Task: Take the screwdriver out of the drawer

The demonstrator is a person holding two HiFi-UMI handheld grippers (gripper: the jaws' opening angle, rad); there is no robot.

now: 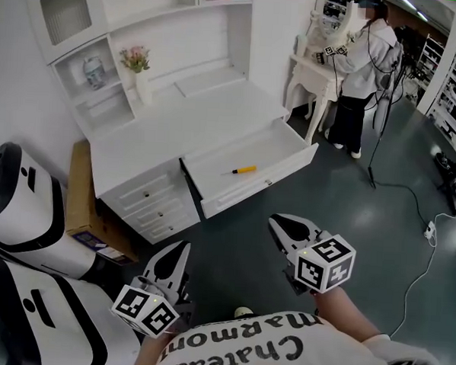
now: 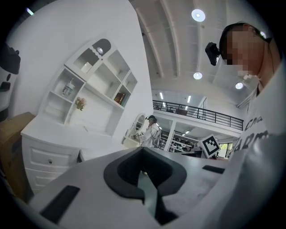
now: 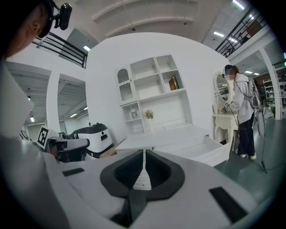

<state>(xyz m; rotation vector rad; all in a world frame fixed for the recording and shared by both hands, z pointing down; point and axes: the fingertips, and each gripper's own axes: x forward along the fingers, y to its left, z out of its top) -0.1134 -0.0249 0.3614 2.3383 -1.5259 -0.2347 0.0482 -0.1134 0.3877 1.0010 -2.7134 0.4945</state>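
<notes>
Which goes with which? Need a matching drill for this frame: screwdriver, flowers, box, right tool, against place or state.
Things:
1. screwdriver
2. flowers
3. box
4. right tool

Place or state:
A. shut, empty
B. beside the desk, against its side
C. in the open drawer
D. on the desk, at the back

Pairs: 1-C; 2-D; 3-B; 4-A
</notes>
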